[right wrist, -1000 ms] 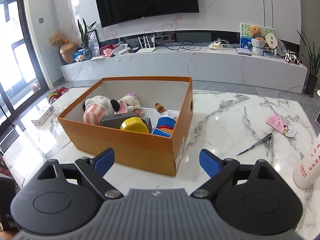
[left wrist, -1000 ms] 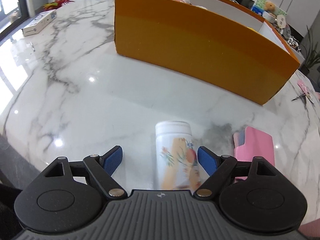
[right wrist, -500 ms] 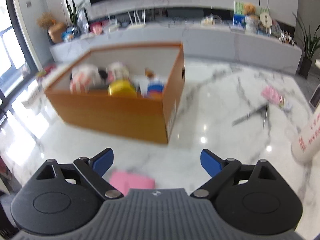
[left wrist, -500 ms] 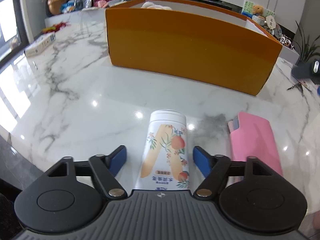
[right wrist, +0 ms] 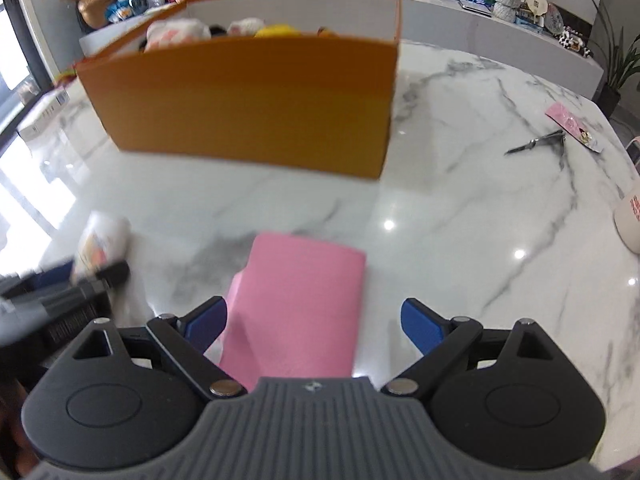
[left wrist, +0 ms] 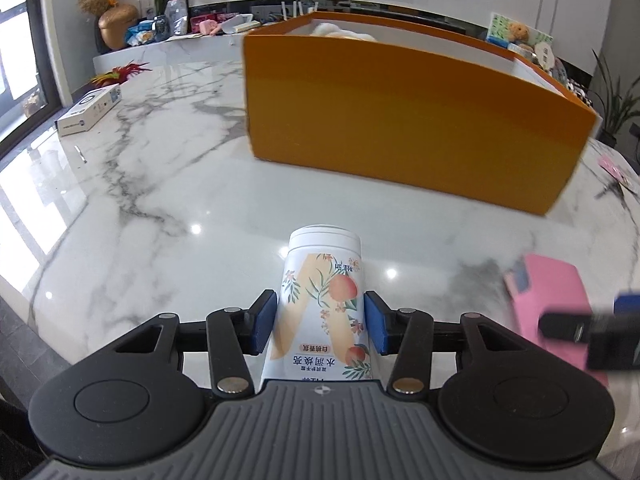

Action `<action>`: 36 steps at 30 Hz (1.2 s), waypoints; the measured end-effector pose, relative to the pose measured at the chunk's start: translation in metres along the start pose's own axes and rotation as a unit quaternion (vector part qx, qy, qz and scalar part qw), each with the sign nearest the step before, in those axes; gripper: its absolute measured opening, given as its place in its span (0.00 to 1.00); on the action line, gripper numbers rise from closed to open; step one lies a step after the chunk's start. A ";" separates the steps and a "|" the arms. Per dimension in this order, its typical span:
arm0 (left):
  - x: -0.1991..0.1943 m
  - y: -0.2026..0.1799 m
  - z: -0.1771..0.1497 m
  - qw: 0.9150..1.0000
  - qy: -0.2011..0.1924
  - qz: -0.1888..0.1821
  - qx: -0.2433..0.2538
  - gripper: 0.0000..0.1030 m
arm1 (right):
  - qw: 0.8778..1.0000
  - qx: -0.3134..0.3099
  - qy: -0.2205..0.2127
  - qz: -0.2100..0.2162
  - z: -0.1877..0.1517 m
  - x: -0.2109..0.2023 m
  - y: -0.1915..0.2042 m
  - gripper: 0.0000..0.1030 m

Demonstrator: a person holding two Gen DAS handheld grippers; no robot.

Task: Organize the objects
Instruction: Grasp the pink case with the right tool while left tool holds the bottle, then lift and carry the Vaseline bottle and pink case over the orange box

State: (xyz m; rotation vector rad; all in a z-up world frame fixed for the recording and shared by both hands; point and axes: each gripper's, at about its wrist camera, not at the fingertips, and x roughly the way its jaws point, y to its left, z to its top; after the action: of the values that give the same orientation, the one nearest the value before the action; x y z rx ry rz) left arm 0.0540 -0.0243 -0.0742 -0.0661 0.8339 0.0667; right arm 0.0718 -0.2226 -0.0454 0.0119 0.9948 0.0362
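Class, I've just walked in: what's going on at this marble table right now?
A person is tidying loose things with a handheld gripper in each hand. The left gripper has just been closing its jaws and now clamps the white peach-print bottle on the marble table. The right gripper, jaws open, hangs over the pink case, not gripping it. The orange box behind already holds toys.

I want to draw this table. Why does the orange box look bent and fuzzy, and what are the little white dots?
Left wrist view: the fisheye lens bows the orange box; the bottle looks sharp. Right wrist view: the box and the left gripper are smeared by motion blur. In both views, the white dots are lights glaring off the shiny table.
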 end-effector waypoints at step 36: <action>-0.003 0.016 0.013 0.999 0.012 -0.024 -0.026 0.53 | 0.999 -0.013 -0.052 -0.007 -0.005 -0.007 0.016 0.78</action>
State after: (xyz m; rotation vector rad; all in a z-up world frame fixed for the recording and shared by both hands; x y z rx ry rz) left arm 0.0603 -0.0076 -0.0635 -0.1353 0.8544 0.0421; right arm 0.0636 -0.2065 -0.0416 -0.0174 0.8895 0.0347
